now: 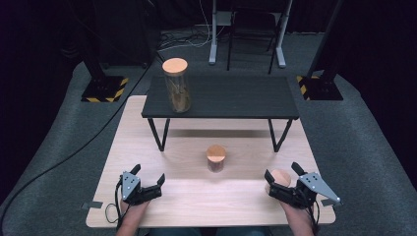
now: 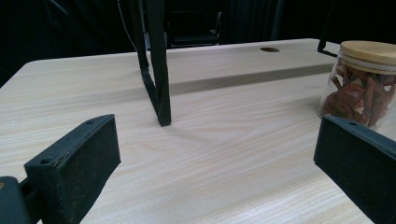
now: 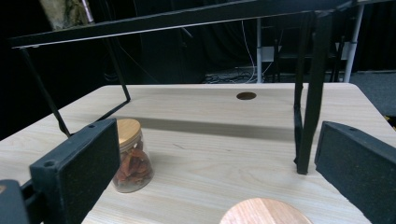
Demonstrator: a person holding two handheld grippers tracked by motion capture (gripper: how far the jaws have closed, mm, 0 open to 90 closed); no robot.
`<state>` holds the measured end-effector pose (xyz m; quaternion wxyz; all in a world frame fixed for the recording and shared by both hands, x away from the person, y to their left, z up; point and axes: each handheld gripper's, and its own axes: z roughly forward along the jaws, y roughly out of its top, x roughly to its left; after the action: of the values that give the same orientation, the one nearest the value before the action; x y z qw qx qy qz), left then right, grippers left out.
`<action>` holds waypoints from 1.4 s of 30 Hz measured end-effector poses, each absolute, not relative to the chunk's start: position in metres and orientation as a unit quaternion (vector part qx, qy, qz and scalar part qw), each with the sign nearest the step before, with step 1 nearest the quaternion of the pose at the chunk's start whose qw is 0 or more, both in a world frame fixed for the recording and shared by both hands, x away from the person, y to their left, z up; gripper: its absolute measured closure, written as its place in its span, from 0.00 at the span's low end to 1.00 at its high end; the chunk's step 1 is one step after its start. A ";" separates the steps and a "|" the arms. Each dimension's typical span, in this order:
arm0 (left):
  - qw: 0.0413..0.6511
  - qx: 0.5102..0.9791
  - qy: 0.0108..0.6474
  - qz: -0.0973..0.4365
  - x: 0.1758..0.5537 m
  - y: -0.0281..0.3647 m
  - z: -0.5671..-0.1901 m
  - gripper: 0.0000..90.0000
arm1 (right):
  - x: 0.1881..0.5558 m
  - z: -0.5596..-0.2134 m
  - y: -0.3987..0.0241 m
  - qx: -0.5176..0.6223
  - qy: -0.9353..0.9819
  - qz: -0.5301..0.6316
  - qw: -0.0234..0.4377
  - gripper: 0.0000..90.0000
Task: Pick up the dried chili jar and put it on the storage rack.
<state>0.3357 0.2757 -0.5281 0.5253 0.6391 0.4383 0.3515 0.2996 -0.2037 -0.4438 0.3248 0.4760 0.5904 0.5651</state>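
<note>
Black, rubber-faced jaws of the right gripper [image 1: 280,183] stand wide apart with nothing clamped between them; a round wooden lid [image 1: 281,177] lies flat on the table [image 1: 196,196] in the gap between them, and in the right gripper view this lid [image 3: 265,212] sits low between the two pads. The left gripper [image 1: 147,179] is also spread open and empty, resting on the table well to the left of the lid. Between the two grippers and a little farther from the person stands a small glass jar [image 1: 216,158] of reddish pieces, upright with its own wooden cap on. Beyond the jar rises a black shelf [image 1: 221,96] on thin legs, and a tall capped jar [image 1: 177,86] stands upright on its left end.
</note>
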 end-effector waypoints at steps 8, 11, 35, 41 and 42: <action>0.527 0.638 0.440 0.350 0.335 0.276 -0.528 0.00 | 0.303 -0.445 -0.191 0.465 0.598 0.575 0.309 0.00; 0.526 0.639 0.439 0.351 0.335 0.276 -0.528 0.00 | 0.305 -0.444 -0.183 0.459 0.604 0.577 0.303 0.00; 0.528 0.638 0.439 0.348 0.335 0.277 -0.528 0.00 | 0.313 -0.453 -0.128 0.424 0.639 0.573 0.288 0.00; 0.526 0.640 0.438 0.349 0.335 0.276 -0.528 0.00 | 0.316 -0.455 -0.118 0.427 0.633 0.579 0.287 0.00; 0.526 0.641 0.436 0.349 0.335 0.275 -0.528 0.00 | 0.317 -0.456 -0.117 0.428 0.631 0.579 0.288 0.00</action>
<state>0.3354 0.2754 -0.5283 0.5256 0.6415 0.4361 0.3494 0.3166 -0.1168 -0.4558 0.2878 0.4279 0.6313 0.5792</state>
